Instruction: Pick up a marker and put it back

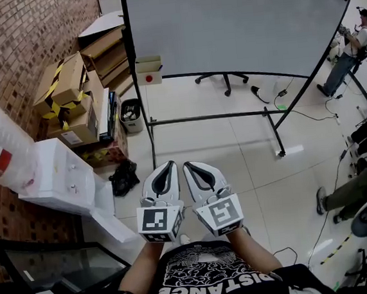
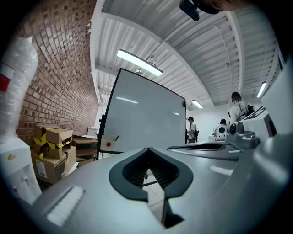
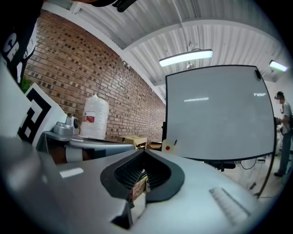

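A large whiteboard on a black wheeled stand stands a few steps ahead. A small white box with a red dot hangs at its lower left corner. In the left gripper view a dark marker sticks up out of that box. My left gripper and right gripper are side by side close to my chest, both pointing at the board and far short of it. Both are shut with nothing between the jaws, as the left gripper and right gripper views show.
Stacked cardboard boxes, a small bin, a white water dispenser with a bottle and a black bag line the brick wall on the left. The stand's crossbar is low. People are at the right.
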Available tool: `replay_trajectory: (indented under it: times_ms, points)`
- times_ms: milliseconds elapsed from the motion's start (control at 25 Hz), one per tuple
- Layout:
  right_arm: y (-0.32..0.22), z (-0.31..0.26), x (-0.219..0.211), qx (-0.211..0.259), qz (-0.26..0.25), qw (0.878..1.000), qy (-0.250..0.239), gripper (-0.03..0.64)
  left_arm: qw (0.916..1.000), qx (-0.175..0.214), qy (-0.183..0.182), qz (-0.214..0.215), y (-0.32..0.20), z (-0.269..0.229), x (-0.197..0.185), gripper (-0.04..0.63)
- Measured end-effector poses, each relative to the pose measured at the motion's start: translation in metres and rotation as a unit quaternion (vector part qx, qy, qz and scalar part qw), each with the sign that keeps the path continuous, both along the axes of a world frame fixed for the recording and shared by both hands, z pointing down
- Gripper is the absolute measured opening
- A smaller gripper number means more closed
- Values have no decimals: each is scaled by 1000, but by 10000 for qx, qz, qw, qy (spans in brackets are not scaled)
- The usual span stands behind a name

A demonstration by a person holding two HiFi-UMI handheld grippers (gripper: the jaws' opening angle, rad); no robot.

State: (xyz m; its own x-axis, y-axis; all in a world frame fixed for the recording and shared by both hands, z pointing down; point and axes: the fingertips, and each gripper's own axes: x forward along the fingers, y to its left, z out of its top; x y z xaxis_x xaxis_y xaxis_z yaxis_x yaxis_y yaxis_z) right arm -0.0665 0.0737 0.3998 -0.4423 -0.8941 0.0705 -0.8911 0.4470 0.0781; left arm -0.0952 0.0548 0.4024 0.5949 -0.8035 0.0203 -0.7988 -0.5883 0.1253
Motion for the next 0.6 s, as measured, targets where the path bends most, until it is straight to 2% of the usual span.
replay_trajectory:
  times_ms: [400,600]
  points:
    - [-43,2,1,29,-42,10000,-39,0,9999,-69,83,-132,-37,6,-3,6]
    - [-79,-6,5,171,-148,9997,-87,0,9997,48,33,-222,-74,4,1,6]
